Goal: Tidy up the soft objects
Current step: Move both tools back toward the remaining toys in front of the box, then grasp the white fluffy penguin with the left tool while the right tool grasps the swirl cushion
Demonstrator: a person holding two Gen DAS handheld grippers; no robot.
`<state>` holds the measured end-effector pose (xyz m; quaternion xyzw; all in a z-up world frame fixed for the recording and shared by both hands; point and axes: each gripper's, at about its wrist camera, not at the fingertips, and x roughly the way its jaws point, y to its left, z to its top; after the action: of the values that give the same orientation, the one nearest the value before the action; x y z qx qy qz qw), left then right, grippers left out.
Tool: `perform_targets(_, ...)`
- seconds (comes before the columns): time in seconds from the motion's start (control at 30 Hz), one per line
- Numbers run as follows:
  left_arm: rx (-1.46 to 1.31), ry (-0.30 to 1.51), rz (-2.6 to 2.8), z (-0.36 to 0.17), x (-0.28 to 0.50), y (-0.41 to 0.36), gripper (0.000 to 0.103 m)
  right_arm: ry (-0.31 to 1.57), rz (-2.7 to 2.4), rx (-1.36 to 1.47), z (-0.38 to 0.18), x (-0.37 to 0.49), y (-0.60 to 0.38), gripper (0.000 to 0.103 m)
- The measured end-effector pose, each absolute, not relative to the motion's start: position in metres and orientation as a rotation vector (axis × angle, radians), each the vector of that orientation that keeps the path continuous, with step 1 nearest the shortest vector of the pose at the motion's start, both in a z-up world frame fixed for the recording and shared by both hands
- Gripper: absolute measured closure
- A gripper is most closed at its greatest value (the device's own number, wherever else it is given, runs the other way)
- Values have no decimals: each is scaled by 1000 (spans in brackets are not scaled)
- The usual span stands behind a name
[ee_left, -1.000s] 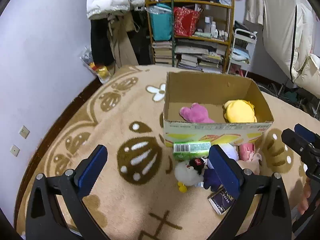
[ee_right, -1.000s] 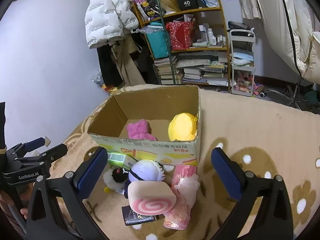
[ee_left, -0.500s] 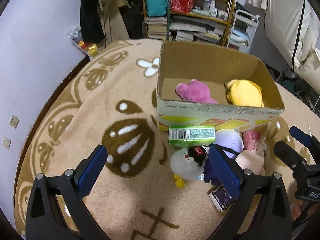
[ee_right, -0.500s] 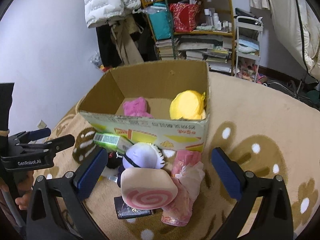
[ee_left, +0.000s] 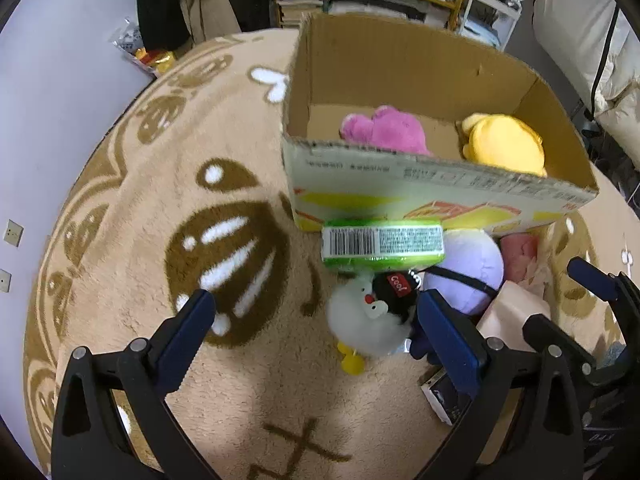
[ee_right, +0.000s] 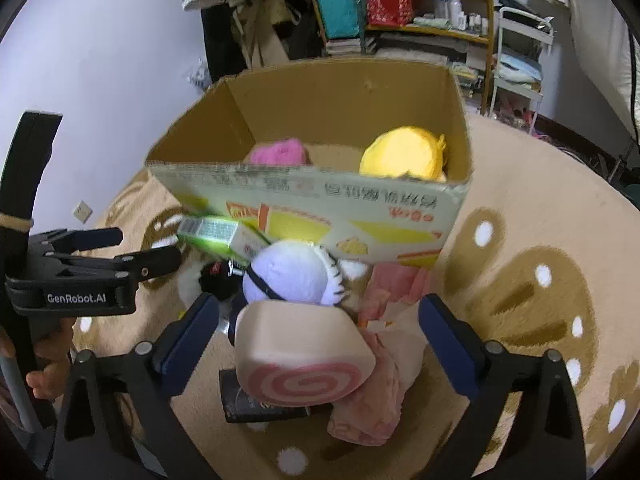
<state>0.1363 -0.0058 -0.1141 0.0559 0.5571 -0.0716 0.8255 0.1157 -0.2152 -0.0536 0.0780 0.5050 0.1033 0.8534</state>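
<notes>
An open cardboard box (ee_left: 400, 184) stands on the rug and holds a pink plush (ee_left: 384, 130) and a yellow plush (ee_left: 506, 146). In front of it lies a pile: a green carton (ee_left: 382, 242), a white penguin plush with a black cap (ee_left: 372, 312), a lilac round plush (ee_right: 294, 274), a swirl-roll plush (ee_right: 304, 360) and a pink soft item (ee_right: 380, 384). My left gripper (ee_left: 316, 336) is open and empty just before the penguin. My right gripper (ee_right: 320, 340) is open, its fingers either side of the swirl roll.
A beige patterned rug (ee_left: 160, 208) covers the floor. A dark flat packet (ee_right: 256, 404) lies under the pile. A shelf of books and bags (ee_right: 400, 20), hanging clothes and a white cart (ee_right: 520, 68) stand behind the box. A lilac wall is at the left.
Both grippers have moved forward and down toward the pile in front of the box. Both stay open. No object has moved.
</notes>
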Motion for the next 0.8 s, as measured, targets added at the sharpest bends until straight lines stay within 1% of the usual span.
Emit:
perform_targets(0.13,141,1211,-164,-124,138,-11,3,1115,207,141,-63,116,-212,3)
perform_targets(0.33,186,1245,-199,-136,141,-21,3,1157,204,138,-73,118,-213,3)
perform_targets(0.57,208,1281,-218,-150,149,-26,5,1129,191,108,-67,115,-211,4)
perform_targets(0.6,216,1279,-215,-151,150,-27,5,1133,194,107,-68,115,-211,7)
perform_targets(0.67,226,1284,-215,-154,151,-29,11,1150,214,119,-70,116,-209,14)
perform_targets(0.7,223,1292,-224,-156,152,-30,12,1159,227,130,-72,116,-209,18)
perform_targets(0.73,217,1299,-231,-157,152,-31,15,1164,235,136,-72,116,-209,19)
perform_targets(0.8,210,1309,-238,-159,153,-32,18,1173,253,138,-74,117,-207,28)
